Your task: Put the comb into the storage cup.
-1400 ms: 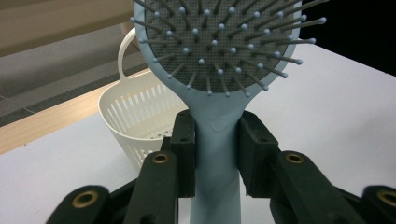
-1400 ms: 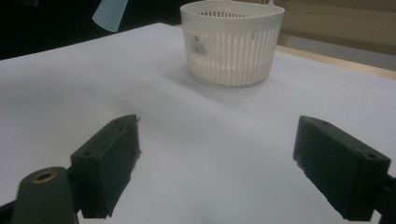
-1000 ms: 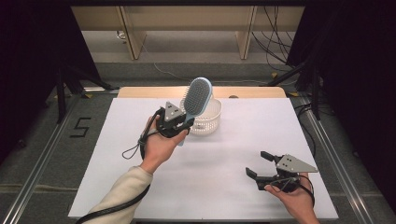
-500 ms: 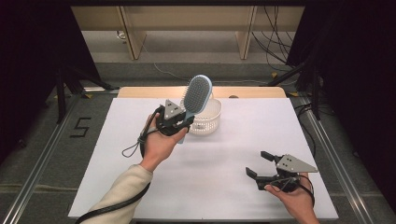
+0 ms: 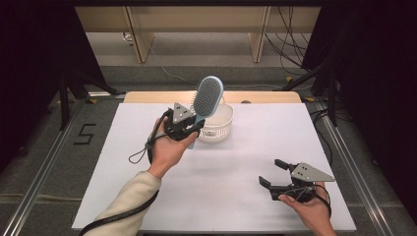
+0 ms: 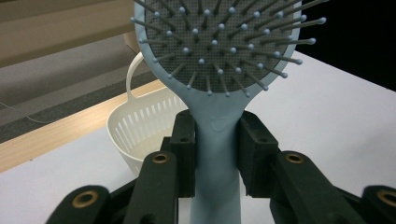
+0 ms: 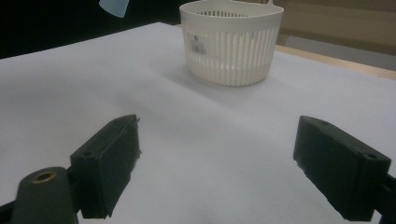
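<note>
A light blue hairbrush (image 5: 207, 96) (image 6: 217, 60) stands upright above the table, bristles toward the person. My left gripper (image 5: 189, 129) (image 6: 215, 154) is shut on its handle, both pads pressing its sides. Just behind and to the right of the brush sits a white slotted basket (image 5: 219, 129) (image 6: 135, 128) (image 7: 232, 44) on the white table (image 5: 236, 162). My right gripper (image 5: 273, 173) (image 7: 217, 163) rests low near the table's front right, held in a hand, jaws wide apart with nothing between them. The tip of the brush handle (image 7: 114, 7) peeks in at the top of the right gripper view.
A wooden strip (image 5: 265, 97) runs along the table's far edge. Beyond it are wooden legs and cables on the floor. Metal rails flank the table, and a floor mark "5" (image 5: 84, 133) lies to the left.
</note>
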The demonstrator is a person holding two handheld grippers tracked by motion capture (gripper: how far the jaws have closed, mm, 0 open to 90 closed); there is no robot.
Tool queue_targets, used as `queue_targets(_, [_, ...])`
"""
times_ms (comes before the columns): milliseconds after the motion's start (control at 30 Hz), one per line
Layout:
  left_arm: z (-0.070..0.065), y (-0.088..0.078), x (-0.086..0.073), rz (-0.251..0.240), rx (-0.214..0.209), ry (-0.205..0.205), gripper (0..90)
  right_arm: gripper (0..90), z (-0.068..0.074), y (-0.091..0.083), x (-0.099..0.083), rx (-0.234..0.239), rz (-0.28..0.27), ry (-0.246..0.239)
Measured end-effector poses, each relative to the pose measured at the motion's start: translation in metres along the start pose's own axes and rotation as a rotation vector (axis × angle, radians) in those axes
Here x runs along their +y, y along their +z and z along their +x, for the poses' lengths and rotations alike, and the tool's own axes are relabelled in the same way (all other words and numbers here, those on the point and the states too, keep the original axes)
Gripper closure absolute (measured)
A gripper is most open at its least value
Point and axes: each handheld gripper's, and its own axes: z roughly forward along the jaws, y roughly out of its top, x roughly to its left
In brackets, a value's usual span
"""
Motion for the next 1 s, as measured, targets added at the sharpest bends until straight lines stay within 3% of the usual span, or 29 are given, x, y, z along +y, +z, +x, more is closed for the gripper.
queue_targets(300, [0.0009, 0.0016, 0.0028, -0.007, 0.005, 0.006, 69.7, 15.2, 0.0002, -0.0001, 0.0001, 0.002, -0.003, 0.002])
queue_targets(500, [0.0017, 0.003, 0.0033, -0.008, 0.017, 0.033, 69.7, 15.2, 0.0001, -0.0002, 0.0001, 0.002, -0.001, 0.002])
queue_targets(1000, [0.0033, 0.0047, 0.0067, -0.018, 0.01, 0.017, 69.7, 15.2, -0.0001, 0.0, -0.0002, 0.0, -0.001, -0.002])
